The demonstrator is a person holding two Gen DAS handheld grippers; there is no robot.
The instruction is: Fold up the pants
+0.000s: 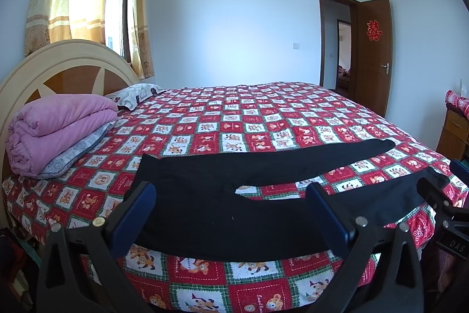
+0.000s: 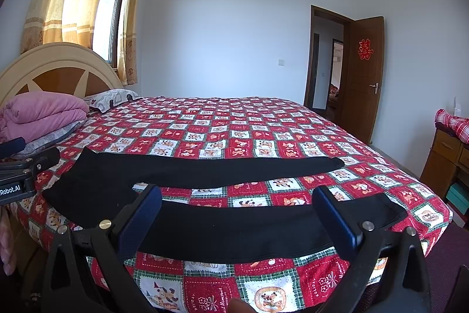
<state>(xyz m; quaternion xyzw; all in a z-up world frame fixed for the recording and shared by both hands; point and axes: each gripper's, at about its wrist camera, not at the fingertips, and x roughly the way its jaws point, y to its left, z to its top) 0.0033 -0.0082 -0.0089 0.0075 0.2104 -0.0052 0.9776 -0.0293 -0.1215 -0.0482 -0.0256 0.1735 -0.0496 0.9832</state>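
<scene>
Black pants (image 1: 205, 195) lie flat on the red patterned bedspread (image 1: 234, 119), waist to the left, both legs stretched to the right with a gap between them. My left gripper (image 1: 231, 213) is open, hovering near the bed's front edge over the waist and near leg. My right gripper (image 2: 237, 213) is open over the near leg (image 2: 234, 228); the far leg (image 2: 234, 169) lies behind. The right gripper also shows at the right edge of the left wrist view (image 1: 439, 195), and the left gripper at the left edge of the right wrist view (image 2: 26, 163).
A folded pink quilt (image 1: 55, 128) and a pillow (image 1: 134, 94) lie by the headboard (image 1: 58, 66) at the left. A wooden cabinet (image 2: 445, 163) stands at the right. An open brown door (image 1: 373, 55) is at the back right.
</scene>
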